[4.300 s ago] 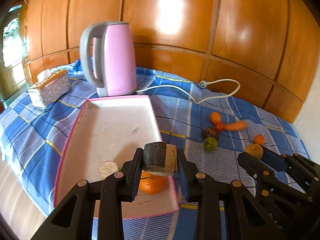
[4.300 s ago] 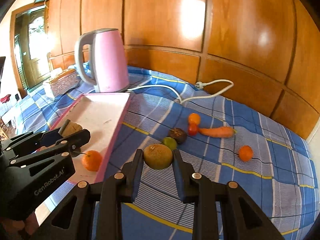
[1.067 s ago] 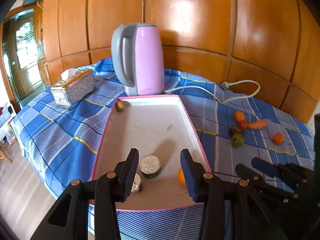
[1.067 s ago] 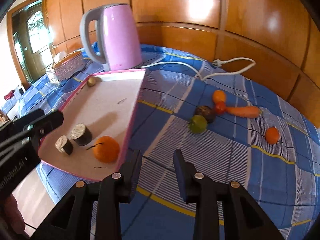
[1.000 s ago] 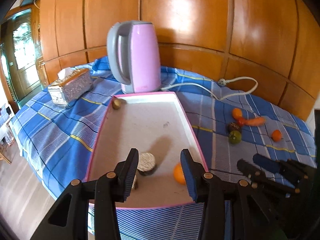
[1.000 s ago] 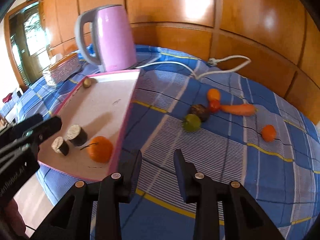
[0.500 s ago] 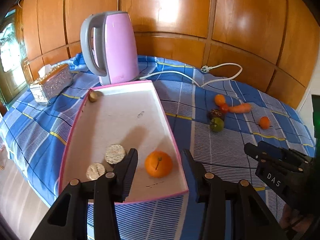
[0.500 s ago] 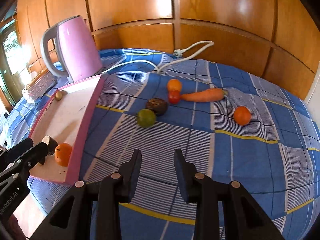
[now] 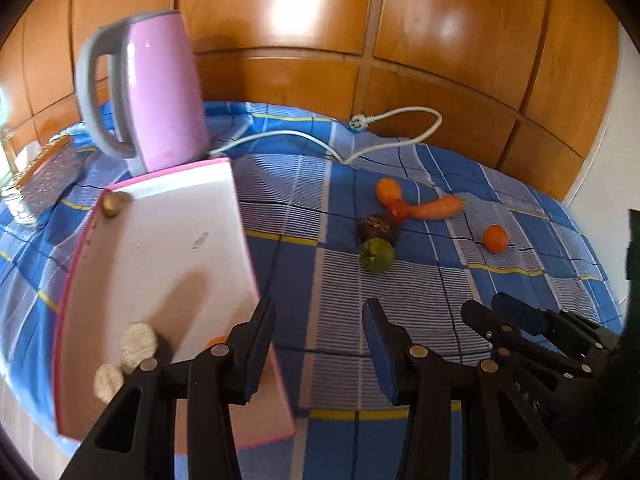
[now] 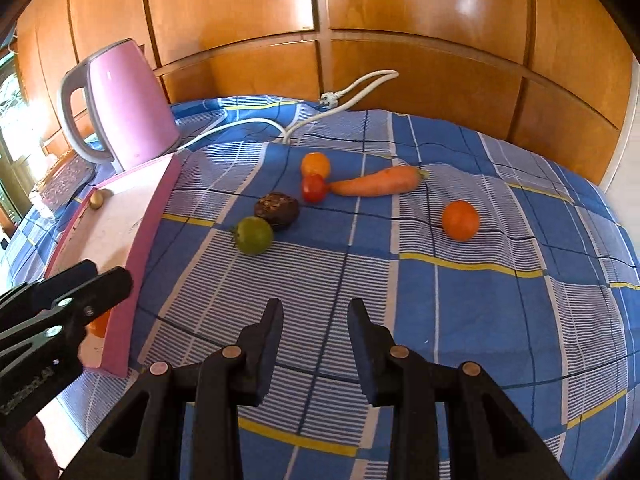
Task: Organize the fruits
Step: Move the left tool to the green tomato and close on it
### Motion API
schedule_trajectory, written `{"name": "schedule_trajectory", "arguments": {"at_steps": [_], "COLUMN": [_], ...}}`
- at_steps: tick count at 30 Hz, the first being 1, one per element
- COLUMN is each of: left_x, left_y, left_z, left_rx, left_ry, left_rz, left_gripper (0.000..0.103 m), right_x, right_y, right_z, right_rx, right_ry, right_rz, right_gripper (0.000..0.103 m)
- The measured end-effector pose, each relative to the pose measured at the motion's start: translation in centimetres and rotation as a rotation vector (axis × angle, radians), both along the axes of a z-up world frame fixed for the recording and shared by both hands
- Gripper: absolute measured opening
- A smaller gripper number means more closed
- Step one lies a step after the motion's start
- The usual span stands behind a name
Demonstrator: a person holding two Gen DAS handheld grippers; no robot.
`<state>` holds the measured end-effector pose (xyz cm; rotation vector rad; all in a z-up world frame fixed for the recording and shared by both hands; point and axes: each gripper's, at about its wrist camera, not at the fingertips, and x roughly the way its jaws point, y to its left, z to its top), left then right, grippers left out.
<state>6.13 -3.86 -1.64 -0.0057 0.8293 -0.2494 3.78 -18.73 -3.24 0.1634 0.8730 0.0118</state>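
My left gripper (image 9: 318, 312) hangs open and empty over the blue checked cloth, just right of the pink-rimmed white tray (image 9: 168, 248). In the tray lie two cut round pieces (image 9: 136, 342), a small brown fruit (image 9: 112, 204) and an orange (image 9: 216, 340) half hidden by my finger. My right gripper (image 10: 315, 312) is open and empty too, short of the loose produce: a green fruit (image 10: 254, 235), a dark fruit (image 10: 278, 208), a red tomato (image 10: 314, 188), a small orange fruit (image 10: 316, 165), a carrot (image 10: 376, 182) and an orange (image 10: 460, 220).
A pink kettle (image 9: 156, 92) stands behind the tray, and its white cord (image 9: 392, 140) trails across the cloth. A silver tissue box (image 9: 48, 172) sits at the far left. Wooden wall panels close off the back. The cloth drops away at the near edge.
Both grippers swung right, away from the tray and toward the loose fruit. The cut piece and the yellowish fruit they held several seconds ago are no longer in the jaws.
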Motion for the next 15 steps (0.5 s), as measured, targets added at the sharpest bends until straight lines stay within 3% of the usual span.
{"name": "schedule_trajectory", "arguments": {"at_steps": [6,9,15], "left_x": [2.1,3.2,5.3], "left_y": [-1.7,-2.8,-4.6], "left_z": [-1.0,-1.4,-2.3], "left_rx": [-0.023,-0.010,-0.029], "left_ry": [0.030,0.049,0.091], "left_rz": [-0.038,-0.054,-0.081], "left_gripper": [0.046,0.056,0.056], "right_x": [0.6,0.9,1.5], "right_y": [-1.1,-1.6,-2.6], "right_z": [-0.6,-0.9,-1.6], "right_rx": [0.011,0.013,0.023], "right_ry": [0.017,0.022,0.043], "right_rz": [-0.024,-0.031,-0.049], "right_gripper": [0.034,0.034,0.034]}}
